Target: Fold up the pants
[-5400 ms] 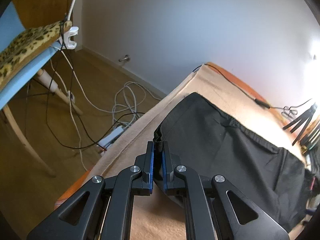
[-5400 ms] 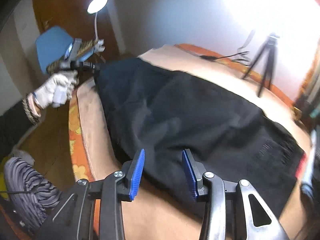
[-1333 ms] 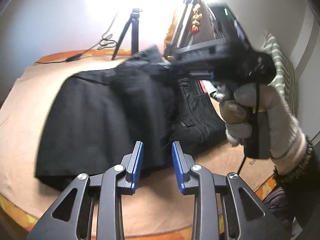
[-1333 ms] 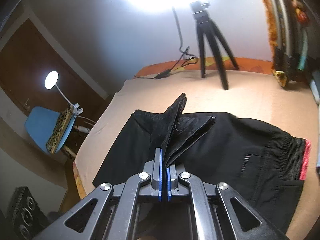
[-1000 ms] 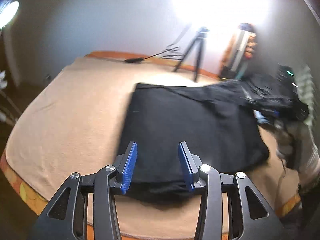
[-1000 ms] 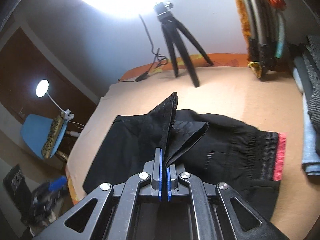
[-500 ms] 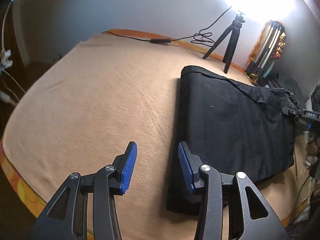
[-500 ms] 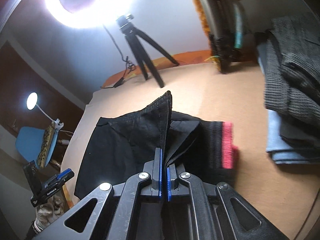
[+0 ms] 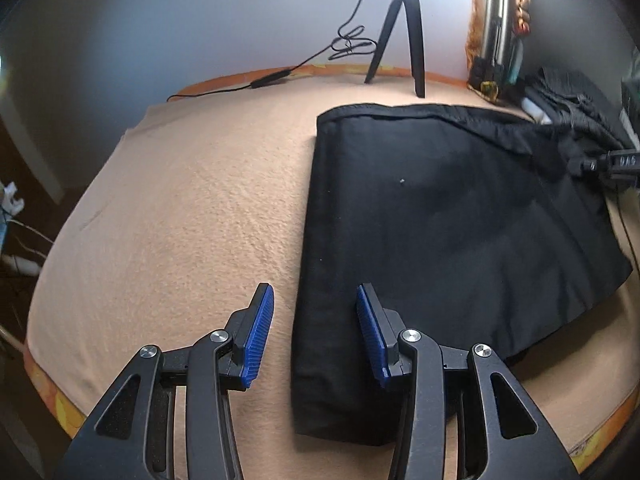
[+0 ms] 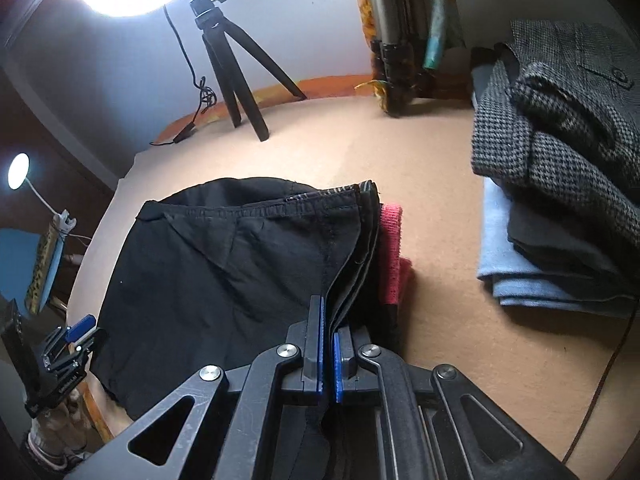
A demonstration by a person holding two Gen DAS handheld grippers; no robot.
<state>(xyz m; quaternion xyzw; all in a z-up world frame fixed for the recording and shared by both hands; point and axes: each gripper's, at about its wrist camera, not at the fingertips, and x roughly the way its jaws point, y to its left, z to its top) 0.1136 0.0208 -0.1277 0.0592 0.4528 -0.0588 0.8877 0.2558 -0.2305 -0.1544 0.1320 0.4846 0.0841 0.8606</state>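
The black pants lie folded over on the beige blanket. My left gripper is open and empty, just above the fold's near left corner. My right gripper is shut on the black hem layers of the pants, low over the waistband end, where a pink band shows. The right gripper also shows at the far right of the left wrist view.
A black tripod and a cable stand at the bed's far edge. A stack of folded clothes lies to the right. A lamp and a blue chair stand off the bed's left side.
My right gripper has carried the leg ends over to the waistband and lowered them. My left gripper has let go, opened and swung round to the folded edge.
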